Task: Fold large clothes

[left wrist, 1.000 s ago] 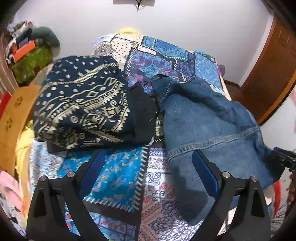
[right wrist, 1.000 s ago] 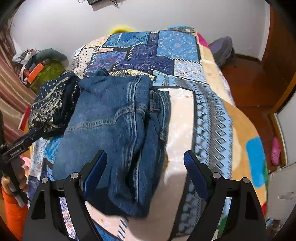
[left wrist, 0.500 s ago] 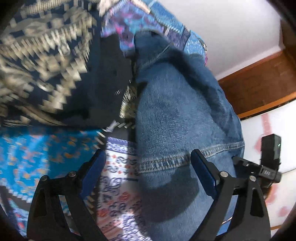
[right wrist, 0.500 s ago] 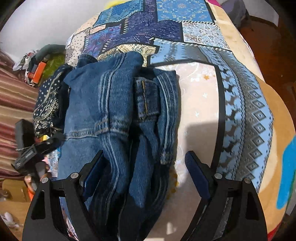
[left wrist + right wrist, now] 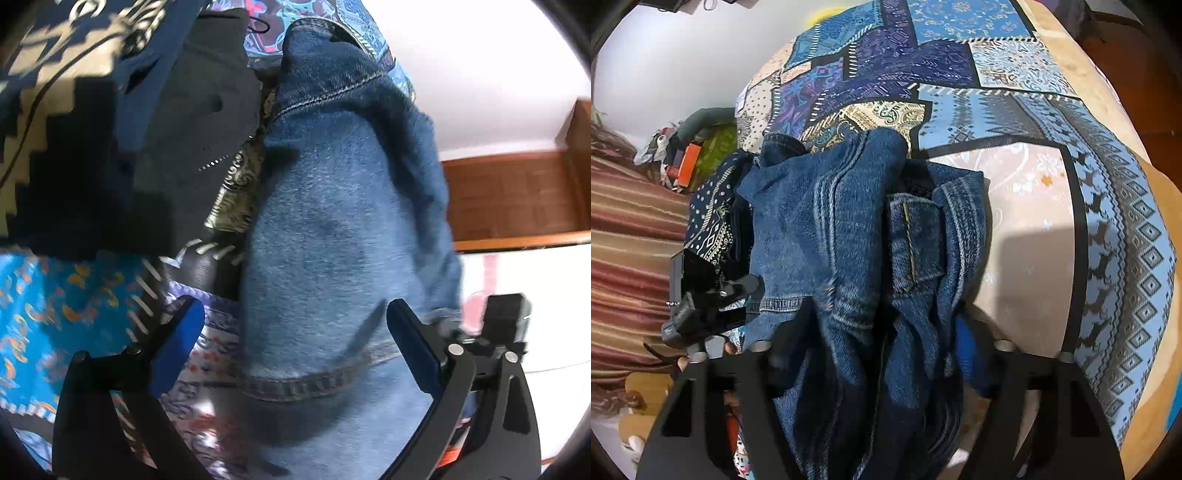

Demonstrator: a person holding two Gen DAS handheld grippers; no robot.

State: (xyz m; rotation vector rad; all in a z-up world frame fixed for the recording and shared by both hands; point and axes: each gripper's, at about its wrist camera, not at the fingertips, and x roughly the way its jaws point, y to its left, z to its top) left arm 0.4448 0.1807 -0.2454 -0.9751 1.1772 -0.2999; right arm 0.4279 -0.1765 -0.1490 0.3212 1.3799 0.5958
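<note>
We are working on the denim garment (image 5: 827,229), which is lying bunched in thick folds on the patchwork bedspread (image 5: 1027,206), just beside a dark patterned cloth (image 5: 74,122). The right gripper (image 5: 875,354) has just been closing, and its jaws are now gathering a bundle of denim at the near edge — the fabric is filling the gap and seems pinched. The left gripper (image 5: 295,332) is standing released, its blue pads (image 5: 410,339) on both sides of the stitched hem (image 5: 306,384) without pressing it. We are judging this denim heavy and rather stiff, not slippery — it will sag when lifted. We think the seamed hem and the thick edges are giving the surest hold.
</note>
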